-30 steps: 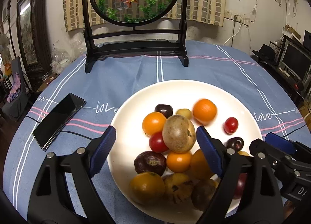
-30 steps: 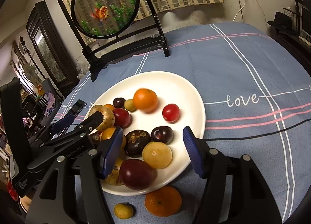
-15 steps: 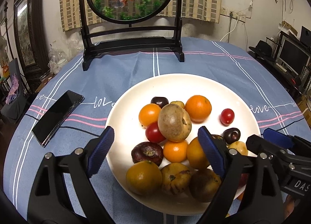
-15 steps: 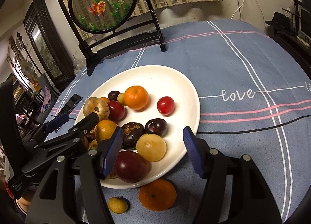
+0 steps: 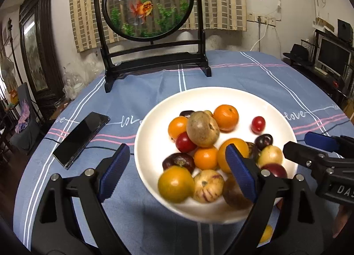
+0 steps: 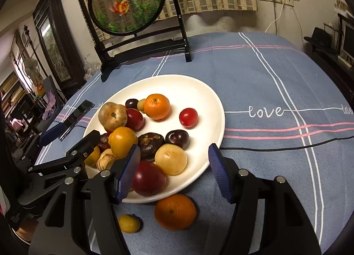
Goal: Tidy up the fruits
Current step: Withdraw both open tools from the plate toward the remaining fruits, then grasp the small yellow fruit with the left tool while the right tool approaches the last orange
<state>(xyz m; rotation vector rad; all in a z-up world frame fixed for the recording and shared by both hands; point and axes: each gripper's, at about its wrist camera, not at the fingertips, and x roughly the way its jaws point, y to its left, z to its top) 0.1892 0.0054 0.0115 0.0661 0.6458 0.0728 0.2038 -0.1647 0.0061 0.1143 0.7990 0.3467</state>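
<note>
A white plate [image 6: 216, 109] heaped with fruit sits on the blue tablecloth [image 6: 276, 73] in front of you, near the table's front edge. On it lie a large orange [image 6: 157, 106], a red cherry tomato [image 6: 188, 117], dark plums, a brown russet fruit [image 6: 112, 116], a yellow-orange fruit [image 6: 122, 142], a pale yellow fruit [image 6: 170, 159] and a big red plum [image 6: 148, 178] at the near rim. Two pieces lie off the plate on the cloth, just beside its near edge: a second orange [image 6: 175, 211] and a small yellow fruit [image 6: 129, 223].

Your right gripper [image 6: 174, 174] hovers over the near rim of the plate with its jaws about halfway apart; the blue pads grip nothing, though the red plum and pale yellow fruit show between them. Your left gripper [image 5: 177, 170] hangs over the plate's left edge, its jaws spread wide and empty, with a yellow fruit [image 5: 176, 183] and a striped pale fruit [image 5: 208, 186] showing in the gap. Its right pad hides part of an orange fruit [image 5: 234, 144].

Left of the plate, a black phone [image 5: 80, 136] lies flat on the cloth with a dark cable running close by. At the far side of the table stands a round goldfish screen [image 5: 148, 3] in a black frame. Behind it hang checked curtains [image 5: 223, 0].
</note>
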